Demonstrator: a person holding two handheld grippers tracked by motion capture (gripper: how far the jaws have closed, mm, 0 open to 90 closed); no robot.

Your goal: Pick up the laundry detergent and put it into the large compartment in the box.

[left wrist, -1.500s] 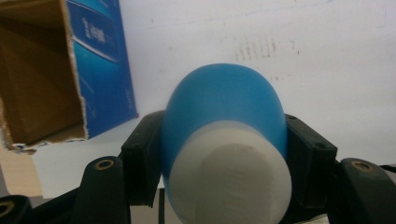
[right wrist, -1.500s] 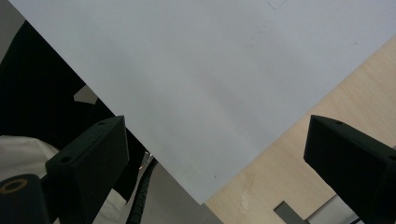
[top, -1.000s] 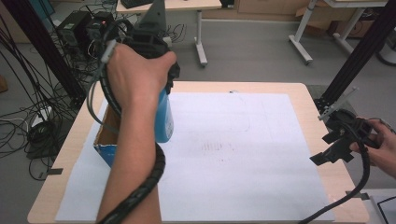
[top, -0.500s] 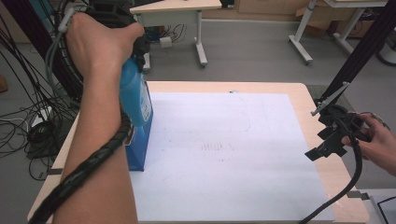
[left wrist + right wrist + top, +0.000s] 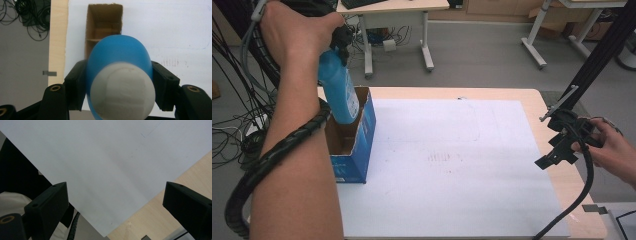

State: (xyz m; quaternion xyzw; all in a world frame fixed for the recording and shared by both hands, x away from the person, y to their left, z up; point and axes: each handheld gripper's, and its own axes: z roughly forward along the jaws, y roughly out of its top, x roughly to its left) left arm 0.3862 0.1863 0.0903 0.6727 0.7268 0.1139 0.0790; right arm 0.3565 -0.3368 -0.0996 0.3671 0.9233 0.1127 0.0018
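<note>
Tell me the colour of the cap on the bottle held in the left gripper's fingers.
White, on a blue plastic bottle; the cap shows best in the left gripper view.

High view above the table; both gripper views close, downward, perhaps sharing its white sheet.

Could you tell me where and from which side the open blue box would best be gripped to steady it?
Probably its near right wall at the open top edge, one jaw inside and one outside, coming from above with the free right gripper. The blue box stands upright with its top open, and the blue bottle, held by the left gripper, hangs over its far end.
</note>
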